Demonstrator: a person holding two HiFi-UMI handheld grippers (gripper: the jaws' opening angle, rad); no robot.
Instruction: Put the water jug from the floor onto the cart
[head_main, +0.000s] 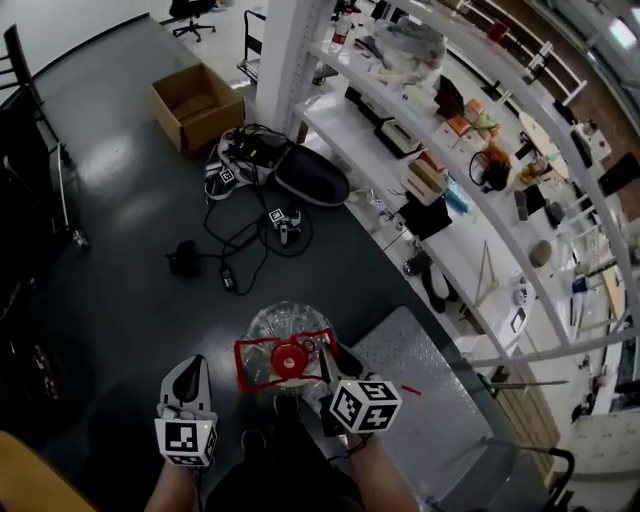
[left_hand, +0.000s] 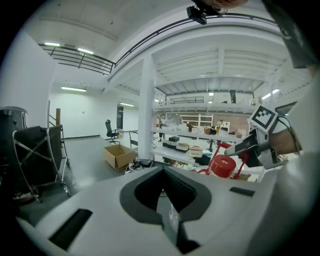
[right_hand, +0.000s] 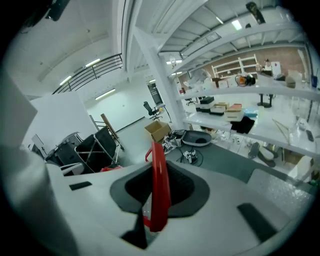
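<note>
The water jug (head_main: 288, 345) is clear, with a red cap and a red carrying handle (right_hand: 158, 175). It hangs above the dark floor, just left of the cart's ribbed metal deck (head_main: 430, 390). My right gripper (head_main: 325, 358) is shut on the red handle, which runs upright between its jaws (right_hand: 157, 200). In the left gripper view the jug's red cap (left_hand: 221, 166) shows beside the right gripper (left_hand: 245, 147). My left gripper (head_main: 187, 378) hovers left of the jug and apart from it. Its jaws (left_hand: 167, 210) are shut with nothing in them.
A white shelf unit (head_main: 450, 150) crowded with several items curves along the right, behind a white column (head_main: 290, 60). An open cardboard box (head_main: 197, 105), cables and small devices (head_main: 250, 165) lie on the floor ahead. A folded black trolley (left_hand: 35, 155) stands at the left.
</note>
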